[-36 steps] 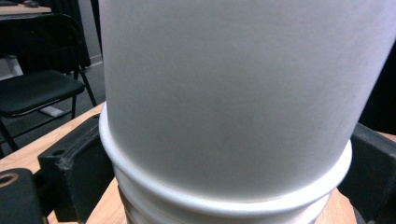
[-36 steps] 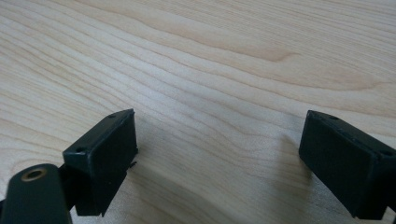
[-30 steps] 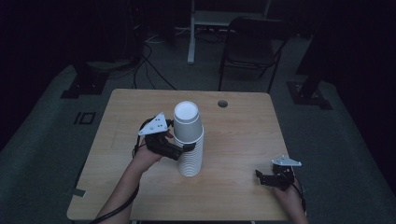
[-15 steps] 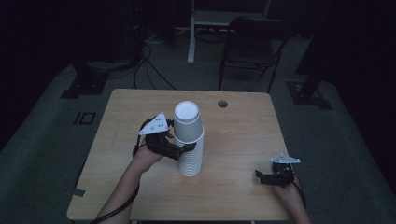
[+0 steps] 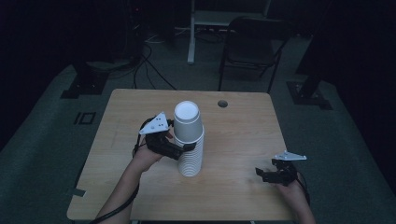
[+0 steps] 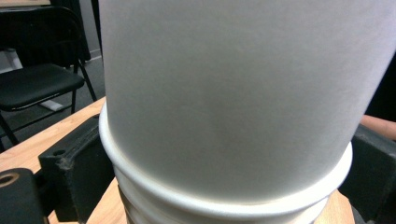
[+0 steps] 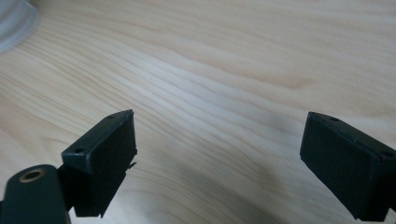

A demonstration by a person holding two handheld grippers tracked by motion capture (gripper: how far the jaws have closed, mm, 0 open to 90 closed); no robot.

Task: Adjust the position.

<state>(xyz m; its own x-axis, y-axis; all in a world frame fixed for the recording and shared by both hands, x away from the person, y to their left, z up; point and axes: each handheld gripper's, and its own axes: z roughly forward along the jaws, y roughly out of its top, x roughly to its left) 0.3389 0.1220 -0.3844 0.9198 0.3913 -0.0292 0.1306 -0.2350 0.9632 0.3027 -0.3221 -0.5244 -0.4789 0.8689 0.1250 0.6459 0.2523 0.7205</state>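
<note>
- In the high view, a tall stack of white paper cups (image 5: 190,144) is seen standing upside down near the middle of the light wooden desk (image 5: 243,140), with the flat base of the topmost cup facing up.
- The left tool (image 5: 180,150) is held against the left side of the stack, partway up, below the rim of the top cup; a grey three-cornered plate is carried on top of it.
- The right tool (image 5: 262,175) is held low over the near right part of the desk, well apart from the stack, with nothing between its jaws.
- A small round hole (image 5: 222,103) is cut in the far part of the desk, and a dark folding chair (image 5: 254,42) is placed on the floor beyond it.
- In the left gripper view, the white wall of the top cup (image 6: 233,93) is seen very close, with its rolled rim resting over the stacked rims beneath.
- The two black jaws are set on either side of the stack, just under that rim, and appear pressed to it, so the left tool is clamped on the stack.
- In the right gripper view, the two black jaws are spread wide apart above bare wood grain.
- A white curved edge of the stack (image 7: 14,23) is caught in the upper left corner.
</note>
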